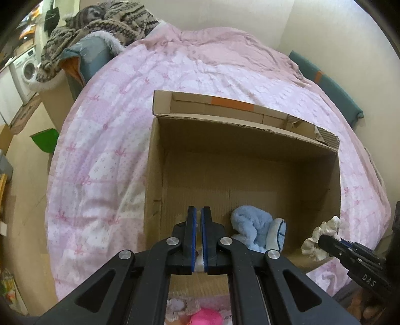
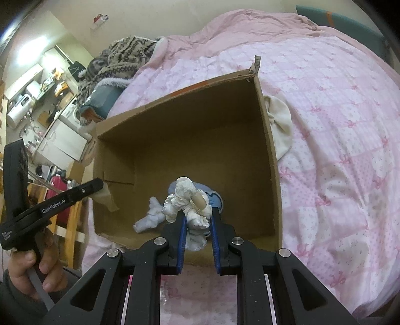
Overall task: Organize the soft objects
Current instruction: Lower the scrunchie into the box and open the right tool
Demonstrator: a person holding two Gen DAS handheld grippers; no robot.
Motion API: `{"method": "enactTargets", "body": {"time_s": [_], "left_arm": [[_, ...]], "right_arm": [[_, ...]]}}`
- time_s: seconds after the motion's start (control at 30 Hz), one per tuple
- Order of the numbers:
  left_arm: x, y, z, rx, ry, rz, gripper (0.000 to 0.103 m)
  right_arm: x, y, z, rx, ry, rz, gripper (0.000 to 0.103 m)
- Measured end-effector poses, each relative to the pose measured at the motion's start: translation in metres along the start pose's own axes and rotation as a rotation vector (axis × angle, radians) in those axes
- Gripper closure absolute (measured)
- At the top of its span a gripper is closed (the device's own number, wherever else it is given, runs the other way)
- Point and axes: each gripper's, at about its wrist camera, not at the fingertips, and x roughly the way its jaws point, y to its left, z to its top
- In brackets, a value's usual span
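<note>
Left wrist view: close above cardboard box [image 1: 250,160] near rim, facing along the bed [image 1: 105,140]. Right wrist view: close, angled down into the box from its right. Both share the box interior.

My bed [image 1: 205,62] wears a pink quilt printed with small bows. An open cardboard box [image 1: 155,180] sits right on it in front of me. Just beside the box's right wall lies a cream cloth [image 2: 281,125], touching the cardboard. At the far left corner a patterned knit blanket [image 1: 112,20] is heaped over a grey-blue cushion [image 1: 92,57]
</note>
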Motion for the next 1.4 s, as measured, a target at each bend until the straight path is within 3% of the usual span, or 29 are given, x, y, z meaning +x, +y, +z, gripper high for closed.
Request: {"method": "enactTargets", "body": {"time_s": [0.17,0.57,0.87,1.0,1.23,1.33,1.4], "left_arm": [[0.004,-0.002,-0.004,0.026,-0.013,0.032,0.099],[0.01,-0.003,-0.008,0.062,0.015,0.005,0.099],[0.014,0.0,-0.005,0.012,0.038,-0.025,0.098],[0.013,-0.005,-0.007,0.024,0.042,-0.035,0.092],[0.006,-0.009,-0.01,0.056,0.024,-0.036,0.09],[0.0,-0.008,-0.01,0.054,0.012,-0.032,0.077],[-0.004,-0.008,-0.011,0.052,0.0,-0.017,0.05]], "right_arm": [[0.003,-0.006,0.001,0.024,0.005,-0.023,0.083],[0.011,-0.004,0.007,0.033,0.011,-0.033,0.083],[0.018,-0.002,0.007,0.022,0.028,-0.034,0.083],[0.022,-0.002,0.008,0.023,0.041,-0.033,0.083],[0.022,-0.002,0.007,0.024,0.041,-0.031,0.083],[0.022,-0.002,0.007,0.024,0.045,-0.029,0.083],[0.021,-0.001,0.007,0.021,0.041,-0.026,0.082]]}}
